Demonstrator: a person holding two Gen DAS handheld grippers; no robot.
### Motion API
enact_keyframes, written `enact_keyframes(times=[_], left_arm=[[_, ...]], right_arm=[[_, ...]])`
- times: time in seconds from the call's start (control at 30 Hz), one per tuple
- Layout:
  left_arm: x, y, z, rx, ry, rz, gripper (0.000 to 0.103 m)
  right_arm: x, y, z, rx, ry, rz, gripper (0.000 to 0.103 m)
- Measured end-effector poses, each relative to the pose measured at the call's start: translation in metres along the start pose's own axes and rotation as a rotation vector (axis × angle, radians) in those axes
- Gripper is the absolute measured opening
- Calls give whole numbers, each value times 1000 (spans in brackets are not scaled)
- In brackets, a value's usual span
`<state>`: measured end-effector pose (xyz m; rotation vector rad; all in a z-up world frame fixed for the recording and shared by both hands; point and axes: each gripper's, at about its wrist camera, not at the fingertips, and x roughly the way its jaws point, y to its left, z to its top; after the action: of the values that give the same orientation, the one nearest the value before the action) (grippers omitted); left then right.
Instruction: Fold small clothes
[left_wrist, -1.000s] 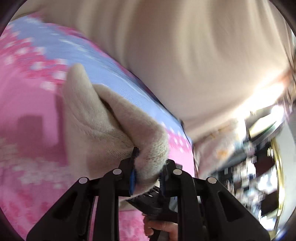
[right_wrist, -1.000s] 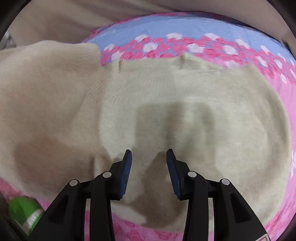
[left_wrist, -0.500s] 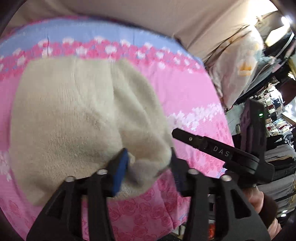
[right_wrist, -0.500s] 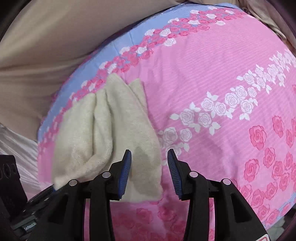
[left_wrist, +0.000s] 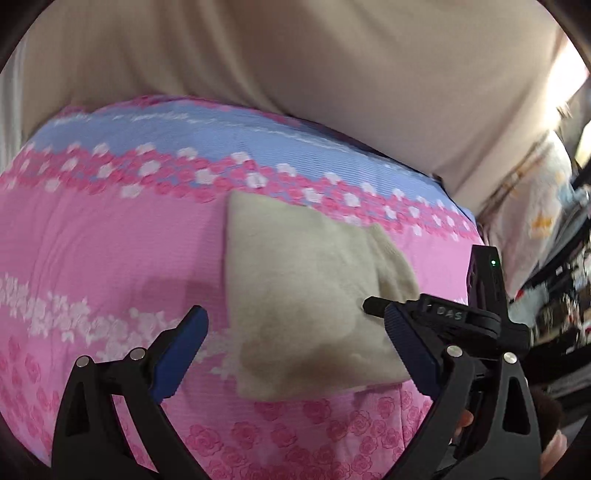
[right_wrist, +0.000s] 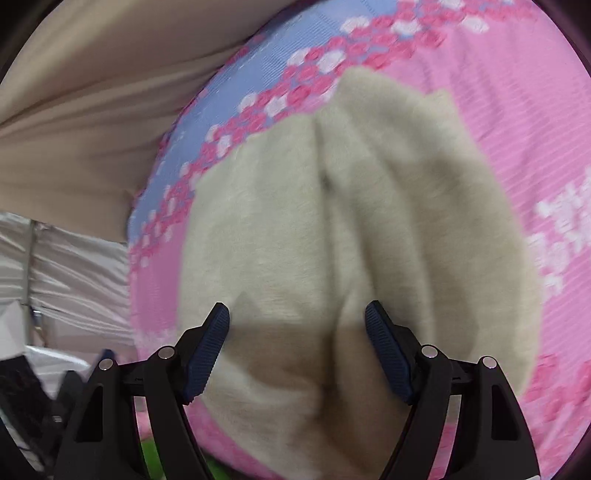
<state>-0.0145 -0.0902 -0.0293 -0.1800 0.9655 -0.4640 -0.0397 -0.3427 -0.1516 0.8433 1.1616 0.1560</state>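
A small beige knit garment (left_wrist: 306, 299) lies folded on the pink floral sheet (left_wrist: 92, 251). In the left wrist view my left gripper (left_wrist: 295, 325) is wide open above its near edge, holding nothing. The other gripper's black body (left_wrist: 461, 317) shows at the garment's right side. In the right wrist view the garment (right_wrist: 351, 229) fills the middle, with folds running lengthwise. My right gripper (right_wrist: 297, 325) is open just over its near end, jaws on either side of a fold, not closed on it.
A blue band with pink flowers (left_wrist: 221, 136) runs along the sheet's far edge, against a beige fabric backdrop (left_wrist: 295, 55). A printed pillow (left_wrist: 535, 221) and clutter lie to the right. White fabric (right_wrist: 66, 266) hangs left of the bed.
My left gripper let go of the garment and opened wide, and the garment now lies flat. My right gripper opened wider and moved close over the garment.
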Motion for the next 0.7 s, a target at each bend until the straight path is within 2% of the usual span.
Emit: enact_keyframes(times=[0.03, 0.07, 0.1, 0.23, 0.27, 0.33, 0.4, 0.43, 0.5, 0.57, 0.63, 0.7], left_arm=[[-1, 4, 0, -11, -5, 6, 94], [-2, 8, -1, -21, -8, 15, 94], [-1, 8, -1, -25, -8, 16, 94], [-5, 7, -3, -19, -9, 13, 94], [-5, 4, -2, -13, -10, 11, 94], [-3, -1, -3, 5, -7, -6, 94], [2, -7, -4, 21, 8, -8, 94], [7, -12, -5, 31, 24, -15, 94], [17, -21, -7, 56, 49, -20, 94], [30, -33, -9, 92, 81, -9, 94], [40, -43, -11, 128, 112, 13, 94], [47, -50, -12, 154, 125, 32, 94]], right_arm=[[3, 10, -1, -32, 0, -7, 64], [5, 19, -1, -82, -2, -27, 21], [3, 27, -1, -129, -8, -48, 15], [-53, 58, -1, -244, -147, -7, 12], [-69, 59, -2, -261, -182, -19, 12], [-95, 50, -5, -305, -251, -104, 12], [-91, 26, -3, -314, -247, -232, 12], [-78, 0, -1, -279, -206, -285, 13], [-52, -47, 2, -179, -127, -325, 14], [-53, -59, -1, -139, -152, -274, 15], [-64, -48, 0, -127, -176, -248, 22], [-74, -32, 3, -168, -205, -254, 24]])
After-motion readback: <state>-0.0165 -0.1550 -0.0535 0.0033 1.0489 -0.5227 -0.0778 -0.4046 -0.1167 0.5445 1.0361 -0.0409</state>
